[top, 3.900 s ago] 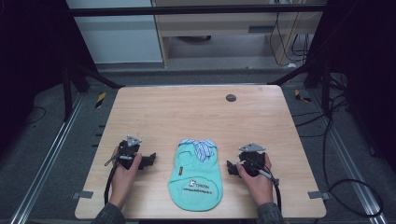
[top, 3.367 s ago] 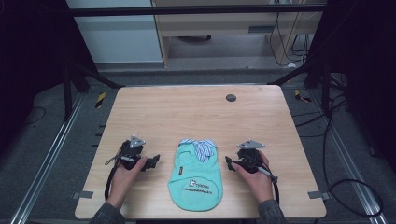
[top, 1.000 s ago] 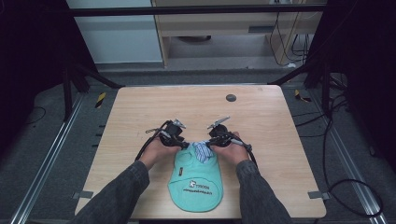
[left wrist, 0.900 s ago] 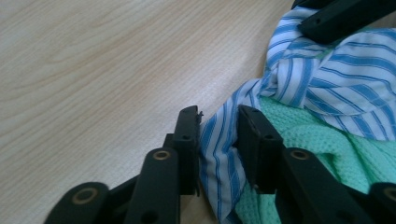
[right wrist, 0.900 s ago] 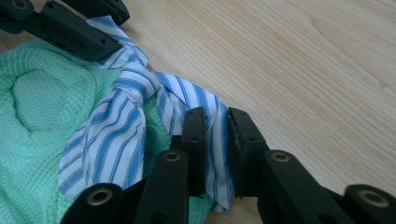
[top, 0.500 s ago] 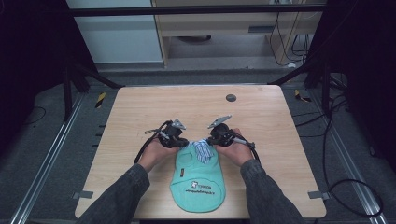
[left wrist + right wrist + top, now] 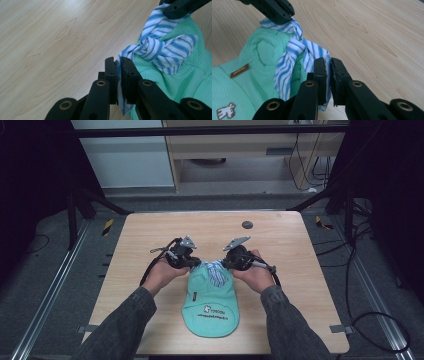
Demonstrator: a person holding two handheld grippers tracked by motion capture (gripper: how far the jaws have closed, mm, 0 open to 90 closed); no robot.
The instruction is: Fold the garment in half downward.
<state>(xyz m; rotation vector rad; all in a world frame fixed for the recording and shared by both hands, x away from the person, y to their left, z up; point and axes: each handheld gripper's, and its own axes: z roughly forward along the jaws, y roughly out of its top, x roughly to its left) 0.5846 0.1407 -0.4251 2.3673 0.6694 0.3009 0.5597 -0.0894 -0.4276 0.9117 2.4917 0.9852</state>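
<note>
Two grippers were seen working at the far end of a mint green garment (image 7: 210, 295) laid flat on the wooden table (image 7: 280, 235), toward the near edge and roughly centred. A blue-and-white striped tie (image 7: 216, 270) was knotted at the garment's far end, right between the two tools. The left gripper (image 7: 192, 262) was clamped down on one tail of that striped tie (image 7: 160, 50), with the cloth pinched between its jaws in the left gripper view. The right gripper (image 7: 226, 262) was closed on the other tail (image 7: 312, 53), the fabric squeezed between its jaws too. Both were held low, just beside each other, with the knot sitting between them. A small brown label (image 7: 239, 70) and a white printed figure (image 7: 225, 110) were spotted on the green knit. A dark round disc (image 7: 247, 224) was left well apart, near the table's far edge.
</note>
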